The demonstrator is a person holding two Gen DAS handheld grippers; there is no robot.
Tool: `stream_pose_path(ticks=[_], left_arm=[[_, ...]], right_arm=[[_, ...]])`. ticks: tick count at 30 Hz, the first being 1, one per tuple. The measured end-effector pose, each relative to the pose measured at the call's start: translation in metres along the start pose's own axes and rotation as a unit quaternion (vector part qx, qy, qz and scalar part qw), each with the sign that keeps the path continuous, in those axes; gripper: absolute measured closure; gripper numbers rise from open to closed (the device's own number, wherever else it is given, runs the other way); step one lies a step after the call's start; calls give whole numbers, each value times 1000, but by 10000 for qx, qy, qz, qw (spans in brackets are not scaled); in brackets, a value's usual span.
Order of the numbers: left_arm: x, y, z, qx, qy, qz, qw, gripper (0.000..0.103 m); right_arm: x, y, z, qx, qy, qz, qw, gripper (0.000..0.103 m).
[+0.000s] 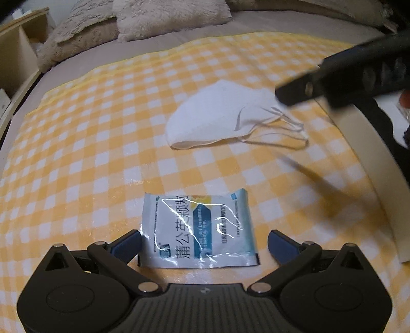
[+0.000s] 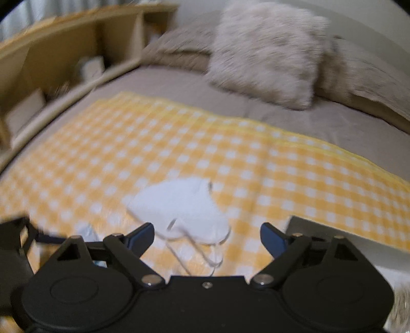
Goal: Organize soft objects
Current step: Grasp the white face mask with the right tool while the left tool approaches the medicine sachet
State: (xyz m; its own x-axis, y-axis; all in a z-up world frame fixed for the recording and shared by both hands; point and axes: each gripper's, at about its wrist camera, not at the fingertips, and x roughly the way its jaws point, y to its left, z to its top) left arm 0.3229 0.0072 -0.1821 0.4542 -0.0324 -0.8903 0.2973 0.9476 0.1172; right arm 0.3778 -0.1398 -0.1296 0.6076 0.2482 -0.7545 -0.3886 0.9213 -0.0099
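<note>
Left wrist view: the left tool (image 1: 205, 243) stands wide open, its blue-padded fingers (image 1: 128, 244) flanking a sachet (image 1: 198, 229) without clearly gripping it; the left pad lies at the sachet's edge, the right pad stands apart from it. The sachet is a flat, glossy, rectangular packet, white and pale blue with dark printed characters and a blue arrow-shaped panel, its film creased and reflecting light. It lies on a yellow-and-white checked cloth (image 1: 89, 128) spread over a bed with a grey sheet (image 1: 256, 23).

Farther along the cloth lies a face mask (image 1: 210, 120): white, soft, folded flat into a curved wedge, with thin ear loops trailing from its narrow end. The right tool (image 1: 294, 93) enters from the upper right, blurred, its tip near the loops.

Right wrist view: the right tool (image 2: 207, 237) is wide open and holds nothing; the face mask (image 2: 179, 207) lies just ahead between its fingers, its loops extending toward the camera. Shaggy beige pillows (image 2: 266, 51) rest at the bed's head, and a wooden shelf (image 2: 64, 48) runs along the bed's left side.
</note>
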Motion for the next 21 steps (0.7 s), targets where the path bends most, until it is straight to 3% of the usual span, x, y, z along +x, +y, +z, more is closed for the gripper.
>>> stream_pose_path(ticks=[4, 8, 12, 15, 16, 17, 21], left_arm=[[5, 1, 2, 151, -30, 5, 9999, 0], [9, 6, 5, 190, -64, -37, 9998, 0], [9, 7, 3, 271, -31, -193, 9994, 7], [7, 7, 2, 247, 23, -256, 9994, 10], [5, 7, 2, 231, 36, -261, 9994, 10], [5, 7, 2, 230, 60, -261, 9994, 10], [4, 8, 2, 248, 115, -246, 9993, 11]], right_arm=[[21, 13, -9, -901, 221, -124, 9956, 27], [38, 17, -15, -1210, 362, -110, 9919, 31], [50, 27, -22, -1552, 485, 47, 9867, 41], [52, 36, -27, -1734, 568, 281, 9828, 71], [50, 37, -26, -1724, 618, 381, 9823, 91], [50, 39, -26, -1699, 705, 415, 9821, 102], [36, 45, -35, -1848, 963, 801, 9748, 102]])
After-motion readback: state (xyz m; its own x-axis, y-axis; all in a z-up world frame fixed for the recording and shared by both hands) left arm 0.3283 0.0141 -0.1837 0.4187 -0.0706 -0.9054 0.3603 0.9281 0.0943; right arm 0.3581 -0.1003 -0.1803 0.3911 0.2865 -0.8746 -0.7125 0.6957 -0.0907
